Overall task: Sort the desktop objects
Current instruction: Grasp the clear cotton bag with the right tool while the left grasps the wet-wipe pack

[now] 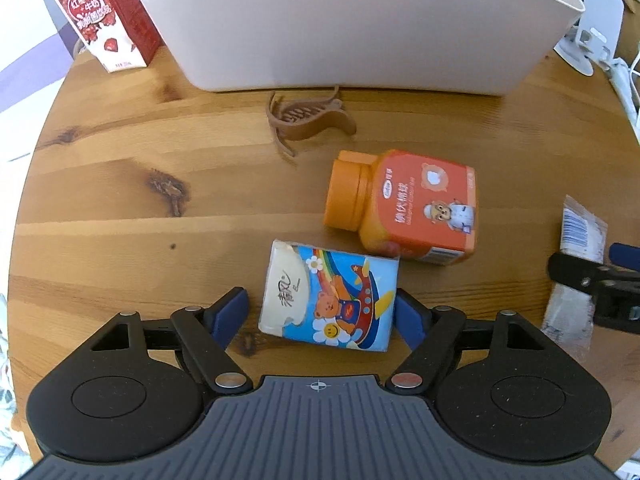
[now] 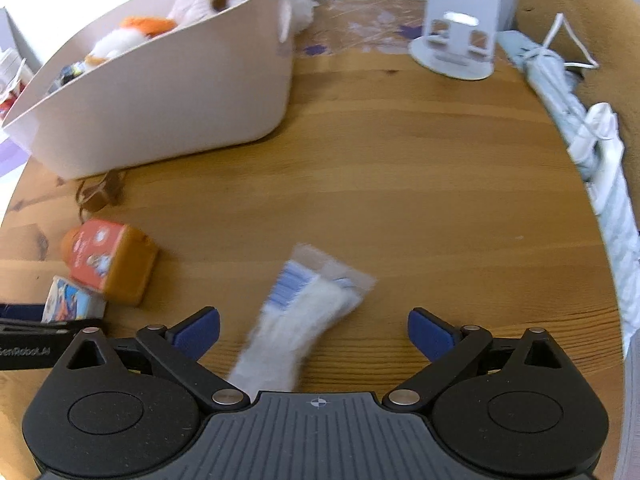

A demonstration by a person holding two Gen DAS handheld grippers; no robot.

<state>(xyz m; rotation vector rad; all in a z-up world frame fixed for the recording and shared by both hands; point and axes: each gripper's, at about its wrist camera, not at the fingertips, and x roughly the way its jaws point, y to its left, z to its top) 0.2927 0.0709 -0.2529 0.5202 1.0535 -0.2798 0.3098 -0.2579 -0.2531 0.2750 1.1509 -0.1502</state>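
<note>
Worktop — round, wooden, knotted grain.

Left hand-held gripper: jaws wide, straddling a tissue pack with a cartoon bear; the right blue pad sits just beside the pack's edge, the left pad stands apart from it. The pack lies flat on the wood, not gripped.

Orange bottle: on its side, cap toward the left of the picture, touching the pack's far corner. Brown hair claw: just before the bin wall.

White bin: large, at the far side of the worktop. Only the right wrist view looks into it — a plush toy, white and orange, lies inside. Only the left wrist view shows the red milk carton, upright beside the bin's left end.

Right hand-held gripper: jaws wide, nothing pressed between them. A clear packet holding something white lies between and ahead of the pads, blurred; in the left view it appears at the right margin under that gripper.

White stand: far edge, seen clearly in the right view. Folded pale cloth along the right rim.
</note>
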